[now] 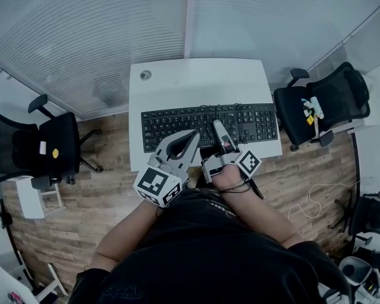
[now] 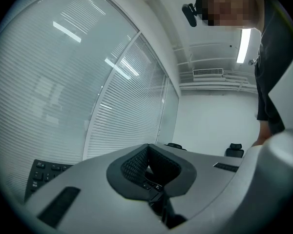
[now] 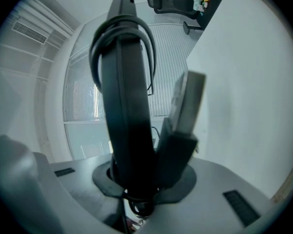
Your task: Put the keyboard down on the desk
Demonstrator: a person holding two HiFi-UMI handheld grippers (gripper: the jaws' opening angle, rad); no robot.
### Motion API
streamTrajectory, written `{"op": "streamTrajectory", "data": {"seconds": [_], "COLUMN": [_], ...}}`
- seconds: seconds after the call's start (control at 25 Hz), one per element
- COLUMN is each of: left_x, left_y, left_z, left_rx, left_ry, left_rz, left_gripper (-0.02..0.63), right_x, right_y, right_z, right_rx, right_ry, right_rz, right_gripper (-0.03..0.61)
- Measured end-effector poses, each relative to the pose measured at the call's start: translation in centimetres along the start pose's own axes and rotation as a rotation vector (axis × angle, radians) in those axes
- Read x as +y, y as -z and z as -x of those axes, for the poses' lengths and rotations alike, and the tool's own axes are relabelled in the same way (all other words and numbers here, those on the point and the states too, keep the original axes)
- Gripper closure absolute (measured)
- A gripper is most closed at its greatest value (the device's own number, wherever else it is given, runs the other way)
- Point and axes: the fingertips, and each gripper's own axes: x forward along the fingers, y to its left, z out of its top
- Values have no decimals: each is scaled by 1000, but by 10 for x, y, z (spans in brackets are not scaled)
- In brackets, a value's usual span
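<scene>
Two grippers are seen at the near edge of a long black plastic keyboard (image 1: 206, 122): the grey left gripper (image 1: 192, 136) and the grey right gripper (image 1: 220, 133). The keyboard is laid flat along the front of a smooth white counter (image 1: 196, 81), with its keys facing up. Whether it is already resting on the counter or is held just above it cannot be told.

The right gripper is clamped on the near edge of the keyboard, close to the middle. In the right gripper view the dark edge is pinched between the jaws, and a thin black cable (image 3: 153, 57) is looped round it. The left gripper is just beside it. Its jaws are pressed together with nothing between them, and the keyboard is seen only off to one side in the left gripper view.

The keyboard is judged to be light and stiff, so it should not bend when held at one spot. It is long, though, so an end could tip down if it is held far from the middle. The smooth plastic could slip, and keys could be pushed in. The plain edge near the middle is thought the best place to be held, not the keys or the cable.
</scene>
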Motion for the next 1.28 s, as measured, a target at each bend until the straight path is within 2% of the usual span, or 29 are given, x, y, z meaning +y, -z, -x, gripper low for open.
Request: {"op": "streamTrajectory", "data": {"seconds": [0.32, 0.92, 1.28], "left_x": [10, 38, 36], "left_y": [-5, -10, 8], "left_z": [-28, -109, -154], "left_rx": [-1, -41, -11], "left_ry": [-45, -175, -242], "left_rz": [0, 35, 38], "left_gripper": [598, 598, 598], "right_x": [-3, -15, -39], "right_y": [-21, -87, -132], "right_z": [-22, -79, -95], "right_rx": [38, 166, 223], "right_ry": [3, 10, 30], "right_rz": [-25, -41, -71], "right_gripper": [474, 474, 474]}}
